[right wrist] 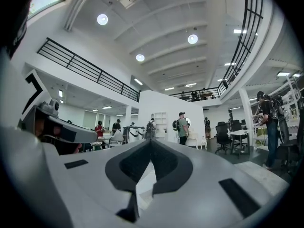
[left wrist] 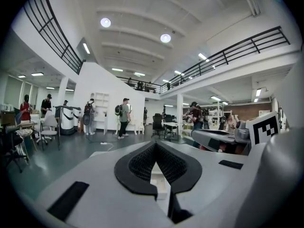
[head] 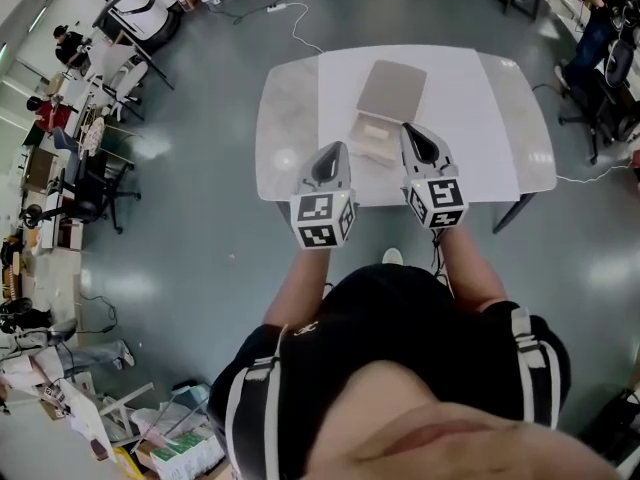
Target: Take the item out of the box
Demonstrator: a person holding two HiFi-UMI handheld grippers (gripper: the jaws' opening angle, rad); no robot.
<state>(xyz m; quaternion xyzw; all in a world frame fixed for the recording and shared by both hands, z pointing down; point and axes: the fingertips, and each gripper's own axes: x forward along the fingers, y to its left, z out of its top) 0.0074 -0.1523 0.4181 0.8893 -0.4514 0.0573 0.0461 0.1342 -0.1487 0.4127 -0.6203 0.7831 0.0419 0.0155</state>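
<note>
A beige box point(head: 372, 140) stands open on the white table point(head: 470, 108), its lid point(head: 392, 90) folded back on the far side. I cannot make out what lies inside it. My left gripper point(head: 333, 150) hovers over the table's near edge, just left of the box, shut and empty. My right gripper point(head: 413, 131) is at the box's right side, also shut with nothing in it. In the left gripper view the left gripper point(left wrist: 155, 144) shows its pads meeting at the tip. The right gripper point(right wrist: 151, 140) looks the same in the right gripper view.
The table stands on a grey floor with a dark leg point(head: 510, 214) at its near right. A white cable point(head: 300, 28) lies beyond it. Office chairs point(head: 95, 188) and desks with people line the left; more chairs point(head: 600, 98) stand at the right.
</note>
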